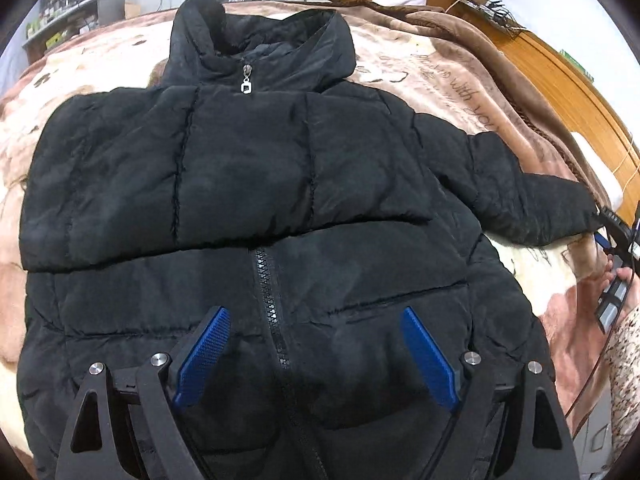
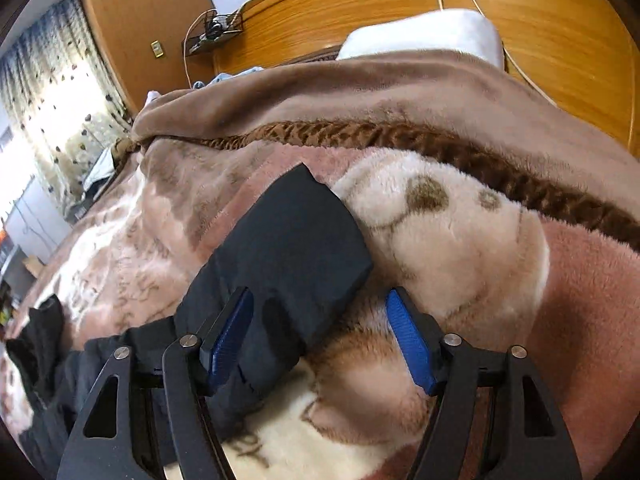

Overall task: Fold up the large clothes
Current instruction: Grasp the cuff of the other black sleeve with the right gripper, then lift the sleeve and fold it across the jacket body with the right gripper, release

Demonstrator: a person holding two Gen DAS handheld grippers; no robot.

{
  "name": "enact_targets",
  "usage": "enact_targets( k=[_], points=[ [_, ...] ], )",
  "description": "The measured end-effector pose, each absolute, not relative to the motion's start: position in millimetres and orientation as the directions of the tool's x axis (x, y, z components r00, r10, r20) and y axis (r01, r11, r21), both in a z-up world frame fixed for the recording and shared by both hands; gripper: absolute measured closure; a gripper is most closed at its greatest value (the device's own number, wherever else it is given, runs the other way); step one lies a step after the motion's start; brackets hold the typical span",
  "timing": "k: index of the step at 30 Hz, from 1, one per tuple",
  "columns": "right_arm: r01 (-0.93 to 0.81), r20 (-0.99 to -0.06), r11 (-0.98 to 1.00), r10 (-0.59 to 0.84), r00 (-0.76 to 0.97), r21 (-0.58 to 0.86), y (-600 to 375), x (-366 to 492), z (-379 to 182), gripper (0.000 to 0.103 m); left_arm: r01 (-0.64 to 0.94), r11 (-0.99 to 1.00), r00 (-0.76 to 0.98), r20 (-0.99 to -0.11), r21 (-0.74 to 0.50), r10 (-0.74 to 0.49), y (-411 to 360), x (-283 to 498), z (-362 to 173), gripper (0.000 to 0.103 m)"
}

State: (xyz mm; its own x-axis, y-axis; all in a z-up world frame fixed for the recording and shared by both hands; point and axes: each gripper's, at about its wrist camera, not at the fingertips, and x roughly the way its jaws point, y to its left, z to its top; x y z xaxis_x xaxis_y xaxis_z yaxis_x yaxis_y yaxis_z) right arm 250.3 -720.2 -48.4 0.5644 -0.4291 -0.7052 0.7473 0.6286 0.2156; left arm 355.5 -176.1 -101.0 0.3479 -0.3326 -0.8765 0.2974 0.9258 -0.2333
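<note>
A black puffer jacket (image 1: 248,208) lay zipped, filling the frame centre, on a bed under a pink-and-cream plush blanket (image 2: 460,240). A wooden headboard (image 2: 400,20) ran along the top. Left claw (image 1: 316,320) spread, empty, over the hem. Right claw (image 2: 320,300) parted around the sleeve cuff (image 2: 296,232), not pinching.

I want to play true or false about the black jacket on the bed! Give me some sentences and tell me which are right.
1. The jacket lies on a furry blanket. True.
2. The jacket is zipped open all the way. False: the zipper is closed up the front.
3. The left gripper is squeezing the jacket. False: it is open above the jacket.
4. One sleeve sticks out sideways onto the blanket. True.
5. The right gripper is open by the sleeve's end. True.
6. The jacket is red. False: it is black.
</note>
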Motion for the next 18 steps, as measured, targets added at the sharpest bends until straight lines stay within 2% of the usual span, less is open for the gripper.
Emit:
enact_targets(
  k=[1,3,4,12,18],
  points=[
    [0.744,-0.708,0.637,-0.43,0.56,0.201,-718.4,251.9,-47.4,0.07,0.291,0.927,0.347,-0.877,-0.236,-0.332,-174.3,356.7,-101.9,0.016],
    [0.745,-0.711,0.639,-0.432,0.555,0.193,-716.6,252.4,-44.3,0.087,0.273,0.933,0.355,-0.877,-0.236,-0.325,-169.0,357.7,-102.1,0.016],
    [0.743,-0.707,0.641,-0.435,0.558,0.192,-714.9,252.2,-41.5,0.092,0.27,0.931,0.356,-0.874,-0.244,-0.332,-166.2,357.4,-101.6,0.016],
    [0.614,-0.619,0.762,-0.384,0.686,0.208,-659.1,260.3,18.4,0.096,0.238,0.934,0.386,-0.857,-0.265,-0.342,-141.1,357.2,-90.4,0.016],
    [0.44,-0.532,0.87,-0.271,0.802,0.221,-589.3,274.1,65.2,0.096,0.229,0.928,0.399,-0.841,-0.294,-0.365,-122.5,357.0,-79.4,0.016]
  ],
)
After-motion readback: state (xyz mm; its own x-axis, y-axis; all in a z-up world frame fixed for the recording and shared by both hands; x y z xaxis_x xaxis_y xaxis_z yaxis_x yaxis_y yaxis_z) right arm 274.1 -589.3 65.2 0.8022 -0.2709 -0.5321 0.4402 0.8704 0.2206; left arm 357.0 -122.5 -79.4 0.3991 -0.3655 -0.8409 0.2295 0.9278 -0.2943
